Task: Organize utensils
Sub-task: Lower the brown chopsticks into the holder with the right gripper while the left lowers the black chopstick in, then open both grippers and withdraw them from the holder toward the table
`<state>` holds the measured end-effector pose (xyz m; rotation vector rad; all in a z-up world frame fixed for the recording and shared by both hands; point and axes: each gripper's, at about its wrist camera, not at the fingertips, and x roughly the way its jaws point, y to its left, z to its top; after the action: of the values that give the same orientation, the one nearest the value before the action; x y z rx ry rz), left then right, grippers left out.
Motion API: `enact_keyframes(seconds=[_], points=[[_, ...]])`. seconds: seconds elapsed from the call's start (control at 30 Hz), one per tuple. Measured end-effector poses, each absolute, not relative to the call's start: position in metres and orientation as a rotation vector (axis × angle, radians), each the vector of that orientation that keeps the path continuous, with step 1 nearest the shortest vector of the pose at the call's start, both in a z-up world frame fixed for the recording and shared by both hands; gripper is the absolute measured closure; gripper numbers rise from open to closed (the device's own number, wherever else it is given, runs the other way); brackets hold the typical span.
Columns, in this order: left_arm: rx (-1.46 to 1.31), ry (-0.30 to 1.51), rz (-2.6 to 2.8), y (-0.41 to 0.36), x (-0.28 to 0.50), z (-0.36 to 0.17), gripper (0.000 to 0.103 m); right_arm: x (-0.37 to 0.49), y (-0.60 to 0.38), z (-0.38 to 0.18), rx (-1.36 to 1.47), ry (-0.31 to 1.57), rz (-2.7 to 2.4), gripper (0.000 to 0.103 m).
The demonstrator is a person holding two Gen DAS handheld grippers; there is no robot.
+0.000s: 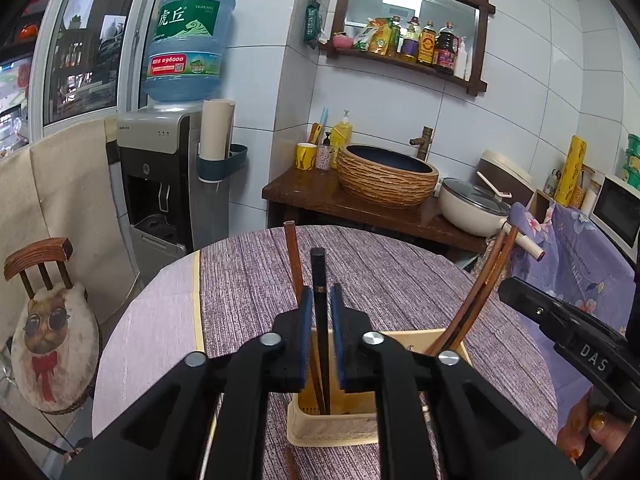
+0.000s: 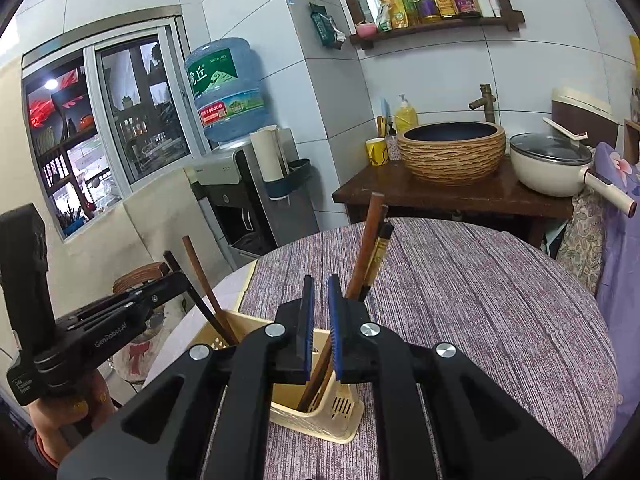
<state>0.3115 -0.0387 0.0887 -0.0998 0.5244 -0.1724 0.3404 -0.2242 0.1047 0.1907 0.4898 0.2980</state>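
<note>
L gripper just slack round black chopstick; R gripper clamps brown chopsticks. Lower tips fully into holder, then let go.

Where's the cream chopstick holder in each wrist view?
Left wrist: the chopstick holder sits bottom centre, mostly hidden behind the left gripper; only its rim and front wall show.
Right wrist: the holder is bottom centre-left, behind the right gripper, with its slotted end facing the camera.
Shared landmark: the woven-look basin on the dark wooden counter beyond the table.
</note>
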Motion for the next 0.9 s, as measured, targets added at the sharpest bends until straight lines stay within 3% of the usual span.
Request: enact_keyframes(seconds=[0.03, 0.07, 0.13, 0.23, 0.33, 0.7, 0.9], points=[[-0.097, 0.518, -0.171, -0.038, 0.308, 0.089, 0.065, 0.338, -0.225, 0.104, 0.185, 0.482, 0.292, 0.087], [-0.099, 0.507, -0.169, -0.037, 0.303, 0.089, 0.047, 0.333, -0.225, 0.103, 0.175, 0.472, 0.284, 0.072], [-0.097, 0.478, -0.158, -0.035, 0.291, 0.088, 0.037, 0.324, -0.227, 0.103, 0.167, 0.451, 0.266, 0.05], [-0.057, 0.476, -0.136, -0.034, 0.274, 0.082, 0.026, 0.306, -0.23, 0.099, 0.125, 0.434, 0.226, 0.045], [-0.044, 0.506, -0.126, -0.03, 0.261, 0.07, 0.013, 0.293, -0.232, 0.086, 0.08, 0.467, 0.193, 0.029], [-0.033, 0.809, -0.036, -0.013, 0.251, -0.038, 0.013, 0.272, -0.247, -0.016, 0.093, 0.728, 0.086, 0.025], [-0.033, 0.87, -0.03, -0.015, 0.249, -0.064, 0.031, 0.269, -0.24, -0.054, 0.075, 0.814, 0.064, 0.037]])
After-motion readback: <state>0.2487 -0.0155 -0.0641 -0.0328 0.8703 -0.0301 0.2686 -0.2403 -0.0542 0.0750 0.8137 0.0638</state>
